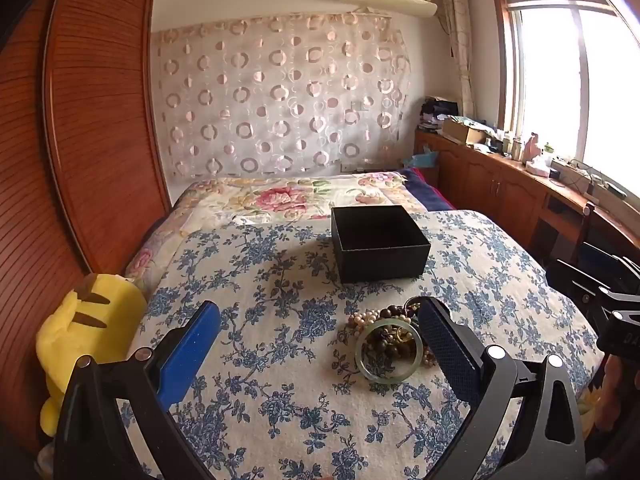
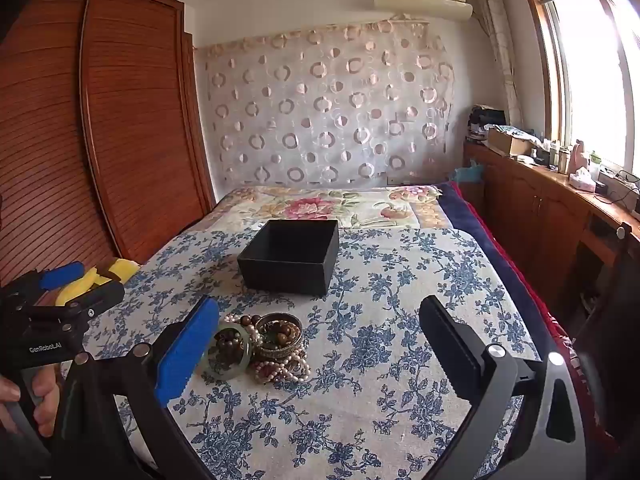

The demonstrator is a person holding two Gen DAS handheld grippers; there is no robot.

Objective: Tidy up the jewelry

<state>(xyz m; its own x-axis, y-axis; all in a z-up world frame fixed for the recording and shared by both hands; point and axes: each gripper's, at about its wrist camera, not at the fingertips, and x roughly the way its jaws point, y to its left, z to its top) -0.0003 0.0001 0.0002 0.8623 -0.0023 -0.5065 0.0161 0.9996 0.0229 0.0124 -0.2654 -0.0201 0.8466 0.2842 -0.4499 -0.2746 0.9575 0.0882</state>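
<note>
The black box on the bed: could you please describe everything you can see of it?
The black box is square, lidless and matte, seemingly cardboard, with a dark interior that looks empty. It sits upright and level on the blue floral bedspread, beyond the jewelry pile and apart from it. Nothing touches it but the bedspread.

A square black cardboard box (image 1: 380, 242), lidless and upright, is set on the blue-flowered white bedspread (image 1: 280, 360) near the middle of the bed. A heap of jewellery (image 1: 390, 340) is laid on the bedspread nearer the cameras, apart from the box. Within the heap, a pale green jade bangle (image 2: 227, 354) is placed left of a patterned metal cuff bangle (image 2: 279, 338), with brown wooden beads (image 2: 228, 340) lying inside the jade ring and a pink pearl strand (image 2: 282, 370) spilled in front. A yellow plush toy (image 1: 80, 332) is wedged at the bed's left edge, against the louvred brown wooden wardrobe (image 1: 92, 120). A long wooden cabinet (image 1: 500, 184) runs along the right, under the window (image 1: 560, 80).
</note>
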